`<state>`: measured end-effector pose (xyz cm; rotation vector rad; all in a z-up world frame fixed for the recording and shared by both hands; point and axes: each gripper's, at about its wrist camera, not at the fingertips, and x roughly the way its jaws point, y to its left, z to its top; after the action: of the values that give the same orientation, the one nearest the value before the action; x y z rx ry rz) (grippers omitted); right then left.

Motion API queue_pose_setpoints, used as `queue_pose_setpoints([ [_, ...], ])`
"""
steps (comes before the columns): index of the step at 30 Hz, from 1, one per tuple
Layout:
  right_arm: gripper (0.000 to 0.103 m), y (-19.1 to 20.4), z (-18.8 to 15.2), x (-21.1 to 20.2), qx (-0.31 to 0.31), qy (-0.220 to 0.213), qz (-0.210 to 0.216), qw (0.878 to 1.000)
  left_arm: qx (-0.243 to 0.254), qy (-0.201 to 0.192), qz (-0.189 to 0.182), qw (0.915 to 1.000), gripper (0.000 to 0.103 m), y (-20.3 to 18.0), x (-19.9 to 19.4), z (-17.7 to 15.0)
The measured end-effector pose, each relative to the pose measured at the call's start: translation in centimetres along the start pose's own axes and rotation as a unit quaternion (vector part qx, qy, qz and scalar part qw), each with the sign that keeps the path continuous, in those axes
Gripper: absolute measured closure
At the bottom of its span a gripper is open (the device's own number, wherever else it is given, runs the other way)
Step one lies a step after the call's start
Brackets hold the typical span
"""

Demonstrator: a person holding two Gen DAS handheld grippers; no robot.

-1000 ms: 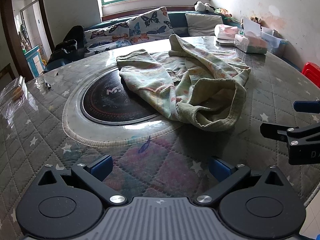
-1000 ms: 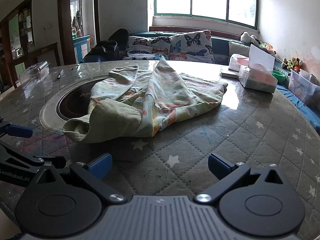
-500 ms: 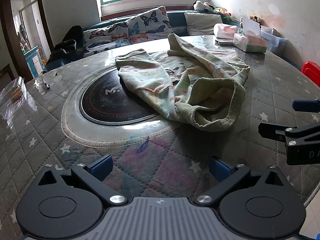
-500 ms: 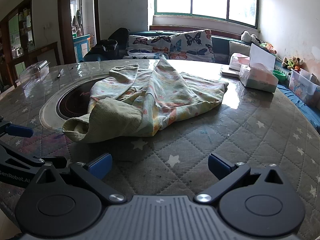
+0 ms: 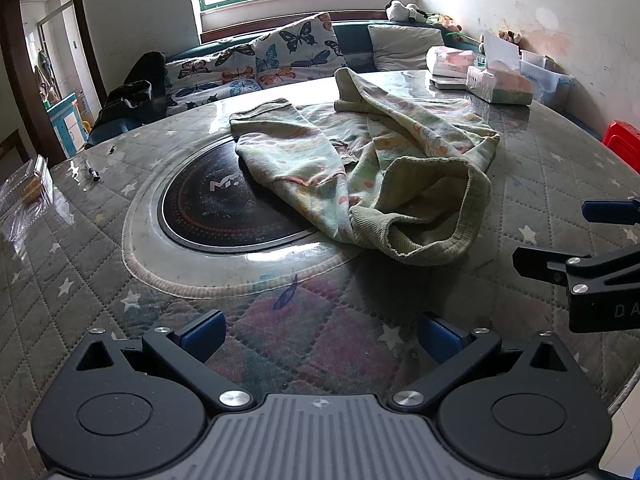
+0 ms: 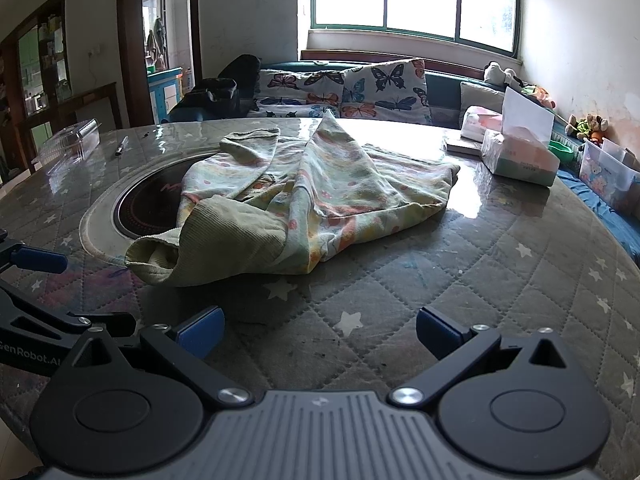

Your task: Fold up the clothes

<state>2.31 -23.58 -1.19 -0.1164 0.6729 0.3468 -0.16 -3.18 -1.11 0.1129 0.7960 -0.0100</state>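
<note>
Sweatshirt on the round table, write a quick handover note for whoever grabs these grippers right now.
Left gripper: open, empty, above the table short of the garment.
Right gripper: open, empty, also short of it.
Sweatshirt: crumpled in a heap mid-table, partly over the black cooktop, ribbed hem nearest the grippers.
Done: nothing folded.
Left: spread it flat, fold sleeves in, fold the body.

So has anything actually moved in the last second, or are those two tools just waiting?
Almost nothing. The left tool has eased very slightly toward the crumpled garment; the right tool has barely shifted. Nothing was taken hold of or let go: both tools are open and empty, short of the cloth. The garment lies as before, partly over the dark round plate in the table.
</note>
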Motion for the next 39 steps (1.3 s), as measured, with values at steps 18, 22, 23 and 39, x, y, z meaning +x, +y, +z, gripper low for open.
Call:
queue_pose_setpoints([
  [18, 0.0, 0.1, 0.5, 0.8, -0.008, 0.005, 0.005, 1.0, -0.001, 0.001, 0.0, 1.0, 0.0, 0.4, 0.3, 0.6],
  [22, 0.0, 0.1, 0.8, 1.1, -0.012, 0.006, 0.007, 1.0, -0.003, -0.002, 0.001, 1.0, 0.0, 0.9, 0.2, 1.0],
  [23, 0.0, 0.1, 0.8, 1.1, -0.013, 0.006, 0.007, 1.0, -0.004, -0.003, 0.001, 1.0, 0.0, 1.0, 0.2, 1.1],
  [39, 0.0, -1.5, 4.6, 1.0, -0.038, -0.018, 0.011, 0.999, -0.026, -0.068, 0.001, 0.9973, 0.0, 4.1, -1.7, 6.3],
])
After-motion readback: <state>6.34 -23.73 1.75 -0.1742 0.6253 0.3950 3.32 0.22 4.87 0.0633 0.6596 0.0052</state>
